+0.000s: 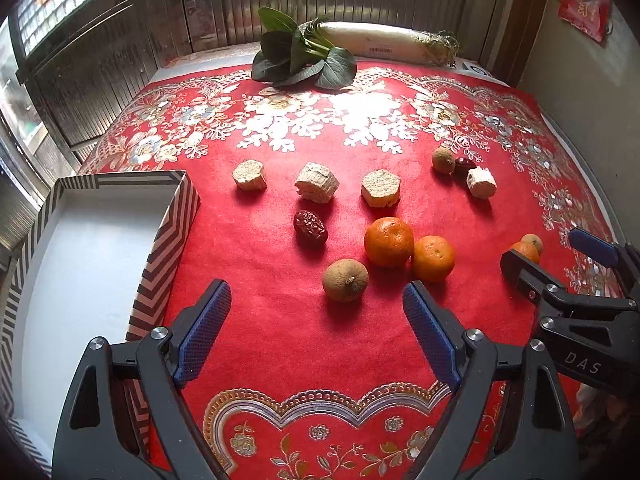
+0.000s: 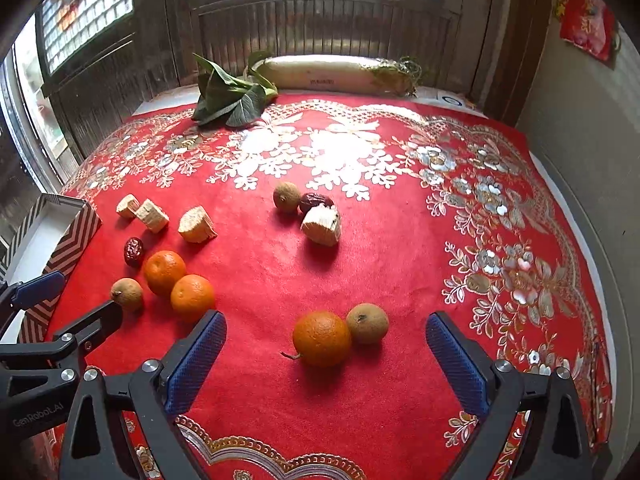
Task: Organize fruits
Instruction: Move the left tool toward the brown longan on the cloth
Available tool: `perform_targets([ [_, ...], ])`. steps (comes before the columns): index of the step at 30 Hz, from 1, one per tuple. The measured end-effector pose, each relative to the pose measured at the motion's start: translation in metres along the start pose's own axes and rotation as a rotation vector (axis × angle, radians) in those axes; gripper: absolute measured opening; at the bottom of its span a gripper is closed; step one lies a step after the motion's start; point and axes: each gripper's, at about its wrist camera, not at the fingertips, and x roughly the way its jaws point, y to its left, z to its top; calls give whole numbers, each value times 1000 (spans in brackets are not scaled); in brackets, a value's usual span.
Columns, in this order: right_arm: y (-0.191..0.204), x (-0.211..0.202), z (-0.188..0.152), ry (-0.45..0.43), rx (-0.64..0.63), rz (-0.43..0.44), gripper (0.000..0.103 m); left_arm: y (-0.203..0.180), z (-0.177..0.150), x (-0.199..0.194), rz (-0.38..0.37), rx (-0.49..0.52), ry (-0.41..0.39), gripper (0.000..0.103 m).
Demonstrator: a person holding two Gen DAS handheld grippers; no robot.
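Fruit lies loose on a red cloth. In the left wrist view my left gripper (image 1: 317,316) stands open just short of a brown longan (image 1: 345,280), two tangerines (image 1: 389,241) (image 1: 433,258) and a red date (image 1: 310,227). A striped white box (image 1: 92,248) sits empty at its left. In the right wrist view my right gripper (image 2: 326,348) is open, with a tangerine (image 2: 321,338) and a longan (image 2: 367,323) lying between its fingers, untouched. Farther back lie another longan (image 2: 286,197) and date (image 2: 316,201).
Several pale cut chunks (image 1: 314,182) (image 2: 321,225) lie among the fruit. Leafy greens (image 1: 304,54) and a long white radish (image 1: 384,42) rest at the table's far edge, before a wooden slatted wall. A plain wall runs along the right side.
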Motion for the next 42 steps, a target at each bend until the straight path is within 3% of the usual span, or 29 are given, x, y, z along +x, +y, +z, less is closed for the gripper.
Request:
perform_targets([
  [11, 5, -21, 17, -22, 8, -26, 100, 2, 12, -14, -21, -4, -11, 88],
  [21, -5, -18, 15, 37, 37, -36, 100, -1, 12, -14, -48, 6, 8, 88],
  [42, -23, -12, 4, 82, 103, 70, 98, 2, -1, -7, -94, 30, 81, 88],
])
